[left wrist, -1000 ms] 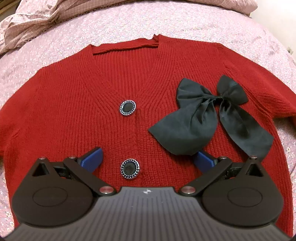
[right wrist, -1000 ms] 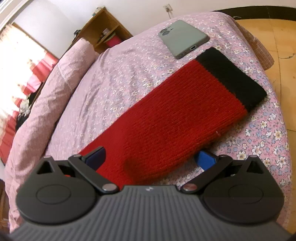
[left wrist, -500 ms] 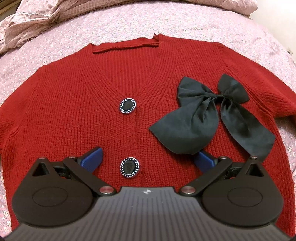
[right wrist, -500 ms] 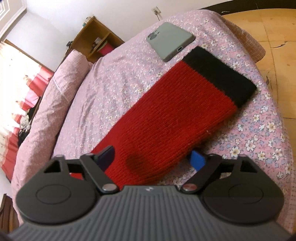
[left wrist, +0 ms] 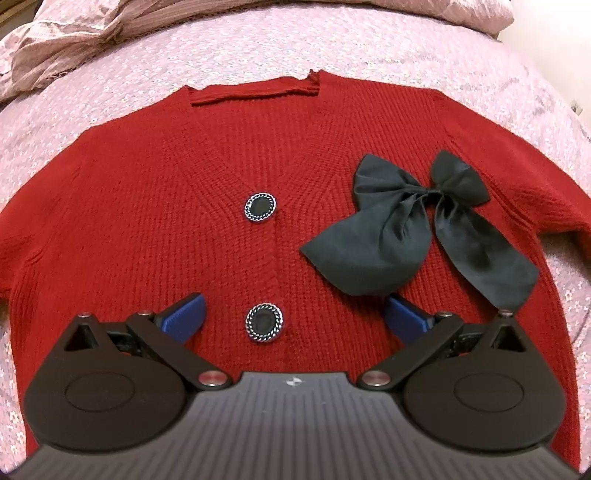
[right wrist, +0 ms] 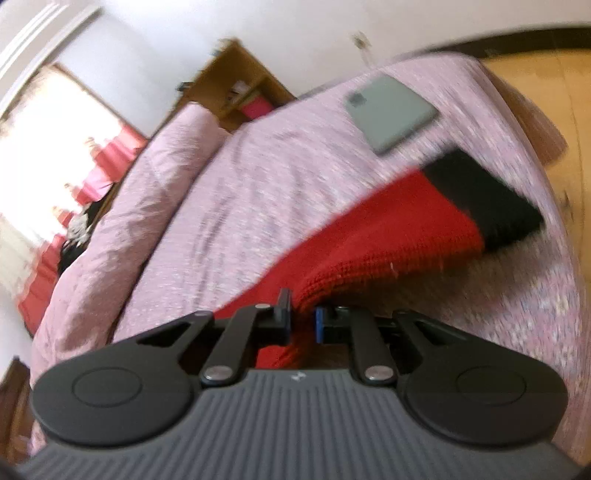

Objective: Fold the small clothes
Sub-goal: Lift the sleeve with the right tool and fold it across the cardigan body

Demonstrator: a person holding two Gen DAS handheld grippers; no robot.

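A small red knit cardigan point(left wrist: 147, 229) lies flat, front up, on the bed. It has two black round buttons point(left wrist: 260, 207) and a black bow point(left wrist: 417, 229) on its right chest. My left gripper point(left wrist: 291, 317) is open above the lower hem, its blue pads either side of the lower button point(left wrist: 264, 322). In the right wrist view my right gripper point(right wrist: 301, 317) is shut on the red sleeve point(right wrist: 376, 251) and lifts its near part off the bed. The sleeve ends in a black cuff point(right wrist: 484, 199). That view is blurred.
The bed has a pink floral sheet point(left wrist: 369, 48) with a rumpled pink quilt point(left wrist: 74, 33) at the head. A grey-green phone point(right wrist: 391, 110) lies beyond the cuff near the bed's edge. A wooden shelf point(right wrist: 243, 88) and wooden floor point(right wrist: 569, 110) lie beyond.
My right gripper closed on the sleeve and raised it, tilting the view. My left gripper drew back slightly and stayed open.
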